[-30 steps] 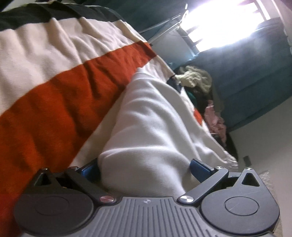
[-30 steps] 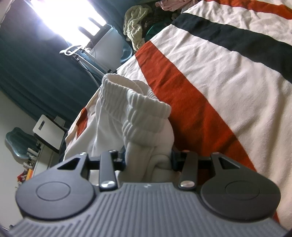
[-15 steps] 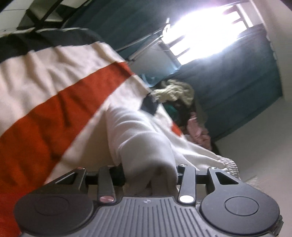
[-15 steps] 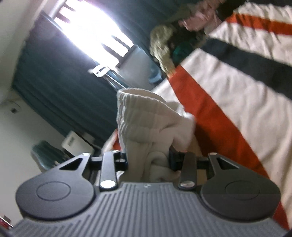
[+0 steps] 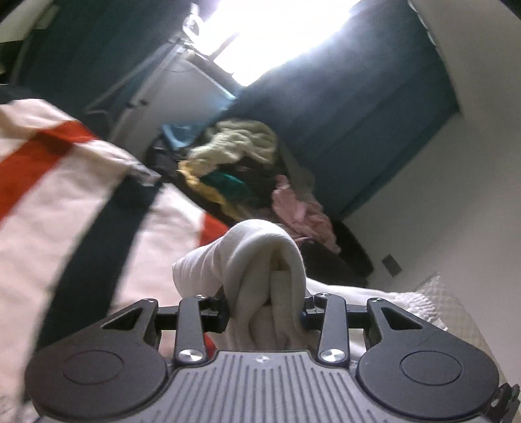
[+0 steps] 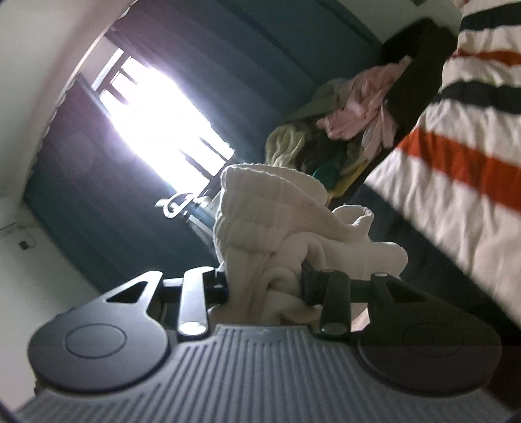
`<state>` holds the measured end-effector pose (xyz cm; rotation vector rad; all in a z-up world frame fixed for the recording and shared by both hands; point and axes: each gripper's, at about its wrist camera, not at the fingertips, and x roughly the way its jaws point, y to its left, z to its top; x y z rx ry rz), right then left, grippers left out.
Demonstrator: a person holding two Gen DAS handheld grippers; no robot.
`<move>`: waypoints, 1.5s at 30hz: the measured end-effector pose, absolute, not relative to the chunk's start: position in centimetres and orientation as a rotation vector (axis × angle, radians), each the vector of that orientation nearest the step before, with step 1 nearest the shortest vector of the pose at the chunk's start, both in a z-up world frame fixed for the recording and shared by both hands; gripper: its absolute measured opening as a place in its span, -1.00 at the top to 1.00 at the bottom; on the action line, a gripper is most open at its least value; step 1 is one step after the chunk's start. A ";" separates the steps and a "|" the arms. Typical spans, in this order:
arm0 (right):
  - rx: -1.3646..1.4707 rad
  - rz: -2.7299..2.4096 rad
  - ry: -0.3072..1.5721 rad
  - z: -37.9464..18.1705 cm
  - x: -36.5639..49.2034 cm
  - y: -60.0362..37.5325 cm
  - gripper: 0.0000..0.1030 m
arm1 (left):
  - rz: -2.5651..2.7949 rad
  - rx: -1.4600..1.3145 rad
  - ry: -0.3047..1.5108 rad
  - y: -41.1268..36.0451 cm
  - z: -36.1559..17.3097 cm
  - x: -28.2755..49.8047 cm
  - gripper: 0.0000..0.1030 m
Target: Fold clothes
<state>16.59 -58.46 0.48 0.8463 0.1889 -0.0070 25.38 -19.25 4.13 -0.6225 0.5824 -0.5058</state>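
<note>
Above striped blanket (image 5: 75,208): left gripper (image 5: 265,312), jaws closing, and right gripper (image 6: 265,286) clenching white garment (image 5: 263,260), unfolded, clothes pile (image 5: 241,162) beyond untouched.

Each wrist camera looks forward along its fingers, close behind bunched white cloth (image 5: 267,260); both views share the far clothes pile (image 6: 345,123) and window (image 5: 276,29).
</note>
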 end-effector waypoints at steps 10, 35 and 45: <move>0.795 -0.189 0.158 -5.0 19.6 -67.8 0.19 | -0.623 -0.515 0.634 -33.4 -3.1 33.7 0.23; 0.724 -0.341 0.435 -3.4 6.8 -61.2 -0.01 | -0.602 -0.061 0.546 -28.9 2.4 17.9 -0.38; 0.379 -0.241 0.331 6.8 0.3 -53.8 -0.29 | -0.614 -0.055 0.414 -22.1 12.6 5.8 -0.99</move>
